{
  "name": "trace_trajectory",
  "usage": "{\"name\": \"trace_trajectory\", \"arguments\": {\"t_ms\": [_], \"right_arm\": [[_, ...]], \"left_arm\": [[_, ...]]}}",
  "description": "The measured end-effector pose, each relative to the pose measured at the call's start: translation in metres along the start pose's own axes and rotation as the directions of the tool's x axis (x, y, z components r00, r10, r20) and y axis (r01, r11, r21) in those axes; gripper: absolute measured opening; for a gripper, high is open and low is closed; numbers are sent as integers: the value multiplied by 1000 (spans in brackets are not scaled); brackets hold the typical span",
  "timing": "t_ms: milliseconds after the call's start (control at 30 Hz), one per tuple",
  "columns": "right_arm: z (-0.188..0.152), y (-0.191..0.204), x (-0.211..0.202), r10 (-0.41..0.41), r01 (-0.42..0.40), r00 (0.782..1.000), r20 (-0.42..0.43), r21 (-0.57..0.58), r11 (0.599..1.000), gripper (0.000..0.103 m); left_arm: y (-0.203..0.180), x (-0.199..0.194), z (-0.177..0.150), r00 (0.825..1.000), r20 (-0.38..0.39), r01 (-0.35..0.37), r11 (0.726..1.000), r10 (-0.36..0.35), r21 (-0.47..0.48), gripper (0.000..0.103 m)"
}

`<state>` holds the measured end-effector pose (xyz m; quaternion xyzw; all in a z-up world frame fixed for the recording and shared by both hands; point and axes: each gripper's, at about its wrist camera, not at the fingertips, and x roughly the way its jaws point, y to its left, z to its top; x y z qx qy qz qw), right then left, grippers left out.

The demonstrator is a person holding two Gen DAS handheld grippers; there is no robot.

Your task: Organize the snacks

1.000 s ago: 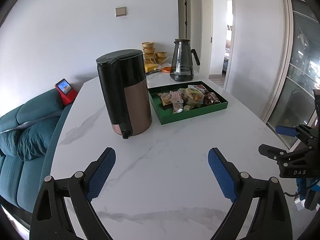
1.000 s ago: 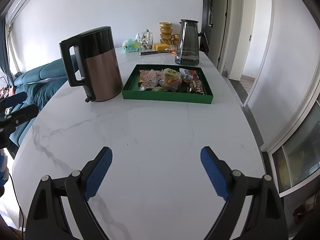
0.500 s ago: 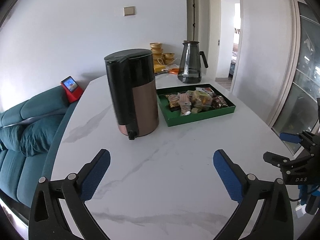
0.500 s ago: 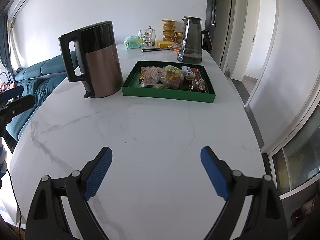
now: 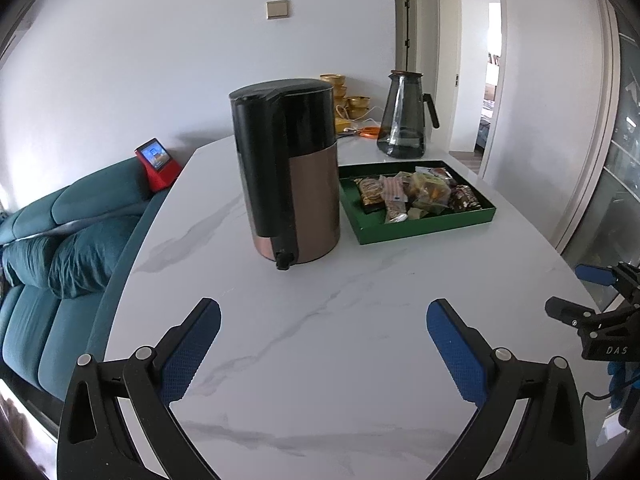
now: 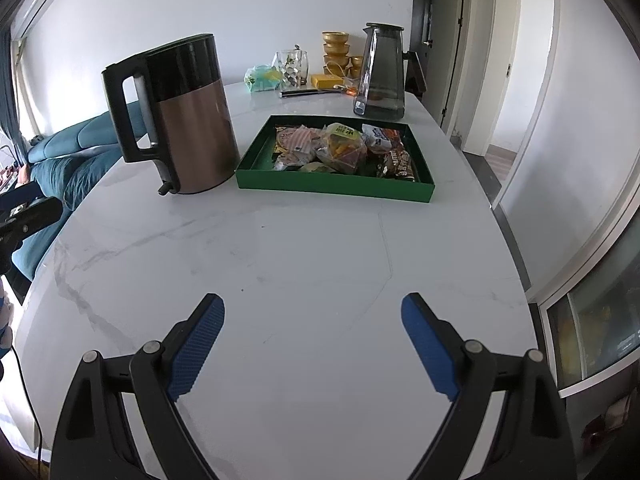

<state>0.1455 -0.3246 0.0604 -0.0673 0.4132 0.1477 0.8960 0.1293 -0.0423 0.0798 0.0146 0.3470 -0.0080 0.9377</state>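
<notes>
A green tray point(image 5: 424, 229) point(image 6: 332, 190) stands on the white marble table, far ahead of both grippers, with several wrapped snacks point(image 5: 416, 194) point(image 6: 344, 148) piled in it. My left gripper point(image 5: 323, 336) hovers open over bare tabletop near the front edge, nothing between its blue pads. The right gripper point(image 6: 313, 332) is likewise open and empty above the table, well short of the tray. It also shows at the right edge of the left wrist view, as a black frame with a blue pad point(image 5: 596, 274).
A copper and black kettle point(image 5: 288, 176) point(image 6: 180, 120) stands left of the tray. Behind it are a dark glass pitcher point(image 5: 406, 116) point(image 6: 380, 72), gold bowls point(image 6: 336, 46) and a glass jar point(image 6: 292, 68). A teal sofa point(image 5: 64, 232) lies beyond the table's left edge.
The left gripper's jaws have spread a little wider and its view has swung so the kettle and tray sit further right. The right view has crept closer to the tray.
</notes>
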Motion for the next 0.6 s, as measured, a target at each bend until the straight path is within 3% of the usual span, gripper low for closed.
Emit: {"name": "trace_trajectory", "arguments": {"t_ms": [600], "right_arm": [[-1,4,7,3,-3,1000,-7,1,1000,102]], "left_arm": [[6,6,-7,999,-15,-31,999,31,22,101]]}}
